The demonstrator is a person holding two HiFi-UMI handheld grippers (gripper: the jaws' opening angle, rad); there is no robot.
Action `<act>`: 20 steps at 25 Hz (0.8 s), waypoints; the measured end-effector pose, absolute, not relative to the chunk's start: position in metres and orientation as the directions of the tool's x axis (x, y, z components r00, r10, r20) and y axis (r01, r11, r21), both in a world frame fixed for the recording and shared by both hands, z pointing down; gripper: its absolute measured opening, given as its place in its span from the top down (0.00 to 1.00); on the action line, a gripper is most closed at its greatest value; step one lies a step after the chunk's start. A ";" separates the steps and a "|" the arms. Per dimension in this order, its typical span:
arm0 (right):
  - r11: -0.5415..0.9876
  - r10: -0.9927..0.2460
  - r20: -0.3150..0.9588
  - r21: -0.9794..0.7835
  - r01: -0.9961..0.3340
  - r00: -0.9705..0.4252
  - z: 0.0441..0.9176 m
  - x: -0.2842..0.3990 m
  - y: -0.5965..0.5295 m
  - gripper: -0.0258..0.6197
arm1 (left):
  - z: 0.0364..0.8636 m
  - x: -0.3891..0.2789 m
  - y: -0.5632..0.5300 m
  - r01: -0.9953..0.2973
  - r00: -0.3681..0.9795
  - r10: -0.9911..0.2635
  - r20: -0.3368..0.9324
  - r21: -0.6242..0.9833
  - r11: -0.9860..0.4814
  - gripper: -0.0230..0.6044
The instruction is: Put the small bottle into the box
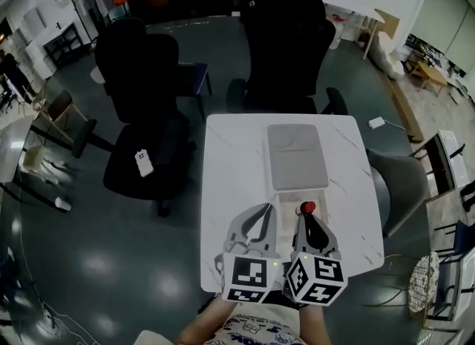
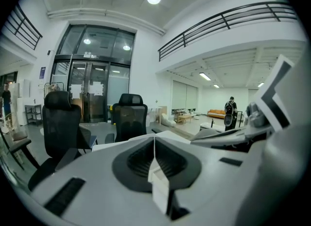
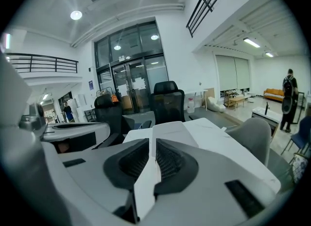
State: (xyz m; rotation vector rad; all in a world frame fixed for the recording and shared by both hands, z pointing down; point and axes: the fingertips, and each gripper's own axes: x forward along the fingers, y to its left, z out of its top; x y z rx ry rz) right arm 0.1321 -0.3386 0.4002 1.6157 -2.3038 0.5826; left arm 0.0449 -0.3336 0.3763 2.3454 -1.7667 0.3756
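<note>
On the white table (image 1: 226, 210) lies a flat grey box (image 1: 297, 154), with a paler strip along its near side. A small red-capped bottle (image 1: 306, 208) stands just in front of that strip, right at the tip of my right gripper (image 1: 306, 217). In the right gripper view my right gripper (image 3: 153, 137) has its jaws together with nothing between them; the bottle is hidden there, and only the pale box (image 3: 170, 129) shows ahead. My left gripper (image 1: 265, 208) hovers beside it to the left, and in the left gripper view my left gripper (image 2: 154, 140) is shut and empty.
Two black office chairs (image 1: 289, 47) (image 1: 141, 106) stand beyond and left of the table, one with a white remote (image 1: 144, 162) on its seat. A grey chair (image 1: 401, 188) sits at the table's right. A white plug (image 1: 377, 122) lies near the far right corner.
</note>
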 end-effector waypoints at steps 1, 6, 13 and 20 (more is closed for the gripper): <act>0.297 -0.835 0.432 -0.168 -0.940 -0.341 0.398 0.131 -0.337 0.88 | 0.374 0.044 -0.332 -0.960 0.266 -0.916 0.302 -0.008 -0.281 0.93; 0.303 -0.840 0.423 -0.154 -0.940 -0.340 0.391 0.126 -0.329 0.89 | 0.367 0.046 -0.328 -0.954 0.283 -0.915 0.287 -0.012 -0.299 0.93; 0.296 -0.849 0.413 -0.145 -0.944 -0.329 0.387 0.126 -0.328 0.89 | 0.361 0.043 -0.328 -0.953 0.289 -0.918 0.270 -0.014 -0.304 0.93; 0.299 -0.848 0.414 -0.140 -0.944 -0.331 0.383 0.127 -0.330 0.89 | 0.359 0.040 -0.330 -0.955 0.282 -0.920 0.273 -0.012 -0.296 0.93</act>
